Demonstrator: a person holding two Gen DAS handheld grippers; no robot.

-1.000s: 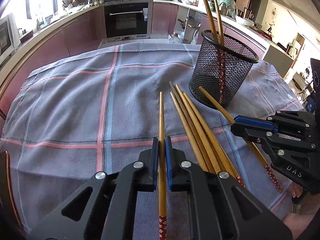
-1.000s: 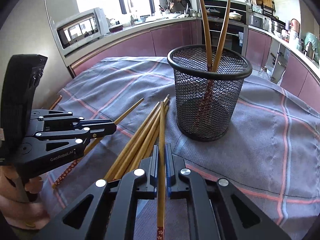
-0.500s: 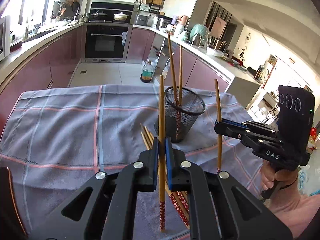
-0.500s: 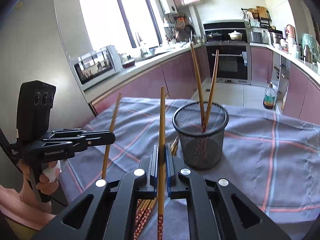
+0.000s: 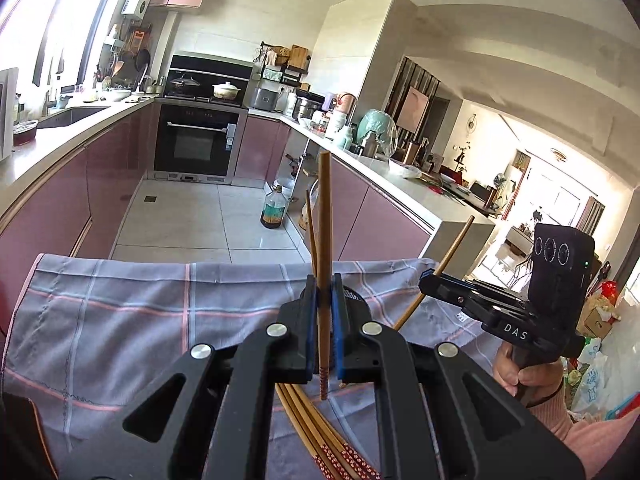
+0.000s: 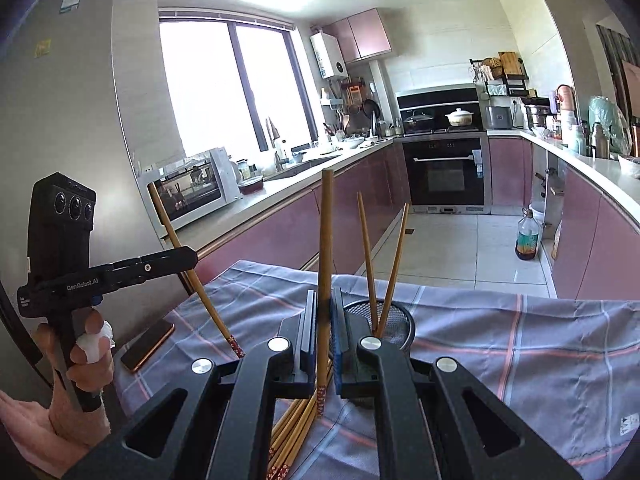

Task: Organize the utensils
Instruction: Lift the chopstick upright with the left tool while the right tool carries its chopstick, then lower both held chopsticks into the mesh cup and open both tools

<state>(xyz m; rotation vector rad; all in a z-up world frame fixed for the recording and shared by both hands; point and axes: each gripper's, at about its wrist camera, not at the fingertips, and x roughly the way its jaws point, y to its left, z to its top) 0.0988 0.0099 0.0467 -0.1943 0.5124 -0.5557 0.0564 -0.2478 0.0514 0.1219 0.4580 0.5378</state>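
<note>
My left gripper (image 5: 324, 294) is shut on a wooden chopstick (image 5: 325, 220) that stands nearly upright, its red patterned end hanging below the pads. My right gripper (image 6: 324, 306) is likewise shut on a second upright chopstick (image 6: 326, 240). Each shows in the other's view: the right gripper (image 5: 428, 280) with its slanted chopstick (image 5: 454, 246), the left gripper (image 6: 190, 256) with its own (image 6: 202, 288). Just beyond the right jaws stands the black mesh holder (image 6: 396, 314) with two chopsticks (image 6: 366, 256). Several loose chopsticks (image 6: 296, 420) lie on the cloth below.
A grey checked cloth (image 6: 520, 352) covers the table. A phone (image 6: 148, 344) lies near its left edge. Beyond the far edge is kitchen floor with an oil bottle (image 5: 274, 210). Pink cabinets and counters run along both sides.
Both grippers have risen from the cloth, each lifting a chopstick from lying flat to nearly upright. The holder and loose pile now sit low in both views.
</note>
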